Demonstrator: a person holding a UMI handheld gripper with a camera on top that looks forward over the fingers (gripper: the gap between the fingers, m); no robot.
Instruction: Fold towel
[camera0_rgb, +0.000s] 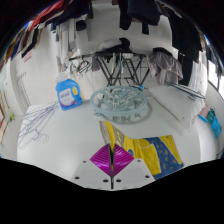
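The gripper (112, 160), magenta pads pressed together, pinches an edge of the yellow-and-blue patterned cloth towel (150, 148), which lies just ahead on the white tabletop (60, 135). The fingertips are partly cut off. Beyond stand a clear glass bowl (120, 98) and a small blue box (67, 92).

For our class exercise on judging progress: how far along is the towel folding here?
Done: nothing clearly. The yellow and blue patterned cloth towel lies bunched on the white table, with no neat fold visible. In hand: the gripper is at the towel's near edge, where a yellow strip rises by its pink pads. Left: the fold itself.
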